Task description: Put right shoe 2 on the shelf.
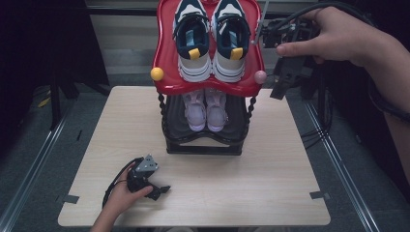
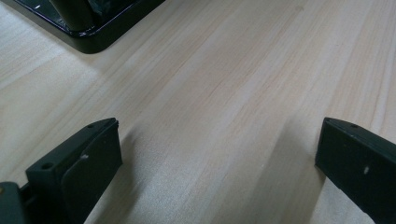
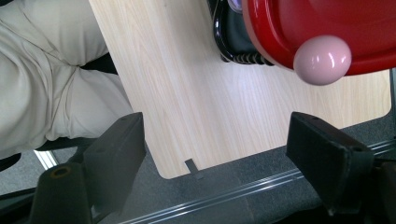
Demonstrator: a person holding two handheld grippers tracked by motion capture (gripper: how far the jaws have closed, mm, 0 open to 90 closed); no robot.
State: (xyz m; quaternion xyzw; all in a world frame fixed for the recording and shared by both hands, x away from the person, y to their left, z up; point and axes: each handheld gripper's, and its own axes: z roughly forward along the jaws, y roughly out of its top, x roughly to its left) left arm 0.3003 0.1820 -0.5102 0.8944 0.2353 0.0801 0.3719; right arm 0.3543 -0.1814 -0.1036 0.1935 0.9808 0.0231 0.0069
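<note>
Fingers on both grippers stand apart, nothing between them: left gripper (image 1: 155,189) rests low on the table (image 1: 270,193), in front of the shoe rack (image 1: 203,145); right gripper (image 1: 285,79) hangs just right of rack's red top shelf (image 1: 167,58), by the pink knob (image 3: 322,59). Judged step: approach to the navy-white sneakers (image 1: 211,41) up top, w/ no contact yet. Next move needs right gripper swung inward over shelf rim, clear of knob, onto nearer sneaker.

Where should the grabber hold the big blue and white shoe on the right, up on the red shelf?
Probably the padded heel collar of the right sneaker, coming from above: it sits upright, heel toward the person, its opening facing up. The right hand-held gripper hangs open beside the red shelf.
</note>
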